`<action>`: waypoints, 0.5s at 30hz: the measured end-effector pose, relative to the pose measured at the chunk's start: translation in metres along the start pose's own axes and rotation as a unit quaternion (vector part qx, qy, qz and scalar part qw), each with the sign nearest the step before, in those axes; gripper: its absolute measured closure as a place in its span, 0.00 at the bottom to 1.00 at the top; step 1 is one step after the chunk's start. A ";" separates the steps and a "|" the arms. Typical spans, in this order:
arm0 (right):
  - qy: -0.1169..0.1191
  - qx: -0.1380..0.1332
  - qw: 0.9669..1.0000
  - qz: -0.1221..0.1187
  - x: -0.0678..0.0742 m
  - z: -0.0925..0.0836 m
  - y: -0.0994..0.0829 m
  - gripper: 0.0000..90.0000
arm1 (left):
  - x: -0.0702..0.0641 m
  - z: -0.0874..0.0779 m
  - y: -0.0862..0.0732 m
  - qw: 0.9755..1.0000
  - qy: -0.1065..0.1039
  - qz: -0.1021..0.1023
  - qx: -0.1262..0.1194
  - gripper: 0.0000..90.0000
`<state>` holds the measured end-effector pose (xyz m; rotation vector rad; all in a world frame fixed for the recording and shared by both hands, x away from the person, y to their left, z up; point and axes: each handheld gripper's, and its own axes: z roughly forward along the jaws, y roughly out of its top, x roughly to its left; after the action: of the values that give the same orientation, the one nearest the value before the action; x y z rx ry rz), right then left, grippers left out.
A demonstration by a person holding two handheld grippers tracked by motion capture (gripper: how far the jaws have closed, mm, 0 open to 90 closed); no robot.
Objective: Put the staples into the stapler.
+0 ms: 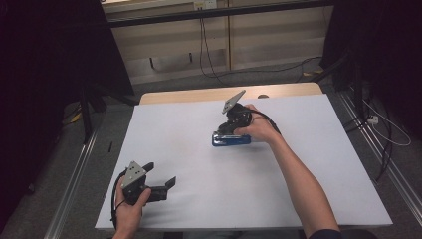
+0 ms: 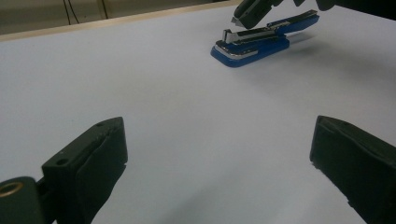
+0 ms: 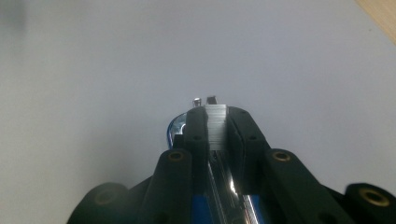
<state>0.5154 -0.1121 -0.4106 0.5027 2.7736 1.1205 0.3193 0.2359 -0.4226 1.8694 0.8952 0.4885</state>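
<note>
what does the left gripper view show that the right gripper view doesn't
Left gripper view: the left gripper with its jaws wide apart and nothing between them, the blue stapler from the side with its top lifted, and the right gripper just above it. Right gripper view: a close look at the staple strip clamped between its jaws, over the stapler's metal channel. Both: the stapler and the white table.
</note>
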 end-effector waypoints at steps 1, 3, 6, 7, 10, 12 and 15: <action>-0.002 0.001 1.000 -0.005 0.000 0.000 0.000 0.88 | 0.000 0.000 0.000 1.000 0.000 0.000 0.000 0.05; 0.001 0.002 1.000 -0.008 0.000 0.001 0.001 0.88 | 0.000 0.000 0.000 1.000 -0.001 0.000 0.000 0.05; -0.002 0.009 1.000 -0.020 0.001 0.003 0.001 0.88 | 0.000 0.000 0.000 1.000 0.000 0.001 0.000 0.05; -0.003 0.011 1.000 -0.021 0.001 0.002 0.001 0.88 | 0.000 0.000 0.000 1.000 0.000 0.000 0.000 0.05; -0.003 0.012 1.000 -0.028 0.001 0.002 0.000 0.88 | 0.000 0.000 0.000 1.000 0.000 0.001 0.001 0.05; 0.003 0.016 0.999 -0.033 0.001 0.003 -0.001 0.88 | 0.000 0.000 0.000 1.000 -0.002 0.001 0.000 0.05; 0.002 0.024 0.999 -0.043 0.001 0.005 -0.002 0.88 | 0.000 0.000 0.000 1.000 -0.002 0.000 0.000 0.05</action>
<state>0.5150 -0.1094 -0.4158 0.3823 2.8013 1.0415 0.3188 0.2359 -0.4227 1.8701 0.8929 0.4851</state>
